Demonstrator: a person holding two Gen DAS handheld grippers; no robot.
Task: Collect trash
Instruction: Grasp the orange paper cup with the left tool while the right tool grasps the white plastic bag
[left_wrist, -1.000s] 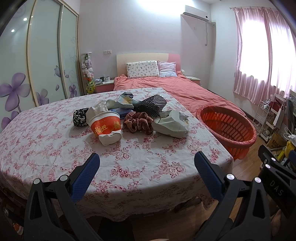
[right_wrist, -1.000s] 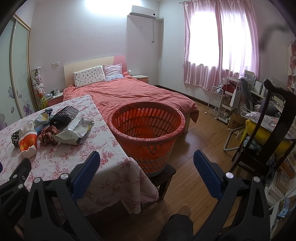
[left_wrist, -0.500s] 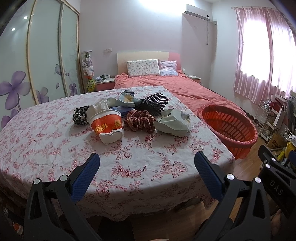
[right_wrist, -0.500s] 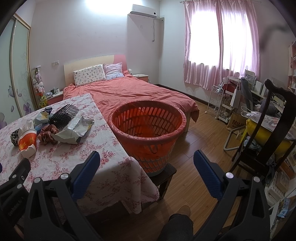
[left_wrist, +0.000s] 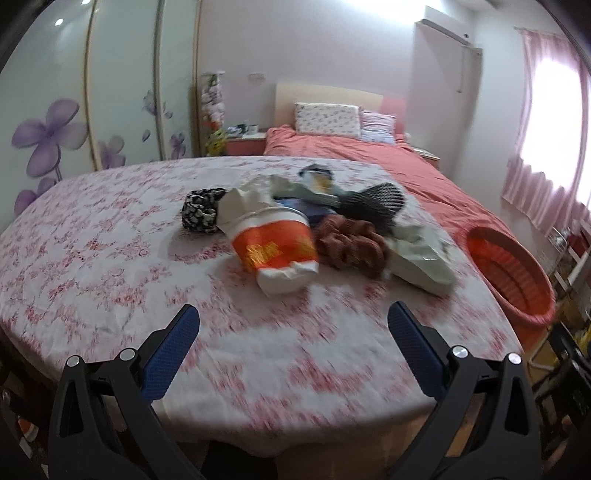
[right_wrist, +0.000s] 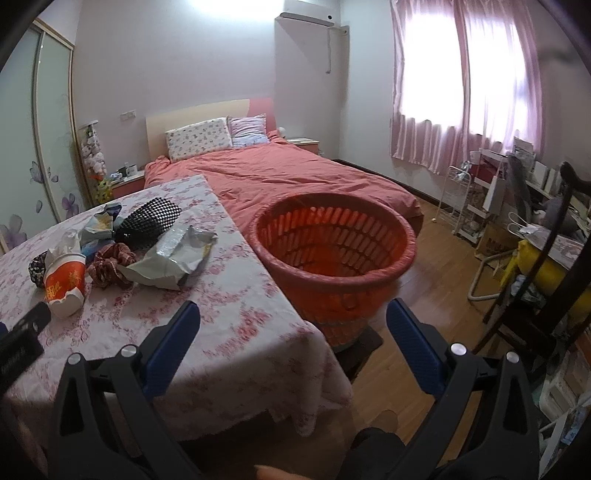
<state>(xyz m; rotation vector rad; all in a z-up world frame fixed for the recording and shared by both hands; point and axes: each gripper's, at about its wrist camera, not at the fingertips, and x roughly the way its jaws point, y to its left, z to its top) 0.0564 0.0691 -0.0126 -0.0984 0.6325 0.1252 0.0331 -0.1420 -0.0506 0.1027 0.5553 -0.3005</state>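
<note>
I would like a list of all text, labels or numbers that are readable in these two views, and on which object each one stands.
None can be read with certainty.
Crushed orange and white paper cup: yellow characters on the orange band, too blurred to read in both views.
Left gripper, body seen at the right view's edge: faint pale lettering, too small and dark to read.
Cardboard box on the floor by the white rack: dark red print, unreadable.

Home bedroom: bed (right_wrist: 280, 173) with pillows (right_wrist: 199, 138), flowered wardrobe doors (left_wrist: 74, 110), pink curtains (right_wrist: 461, 85).
</note>
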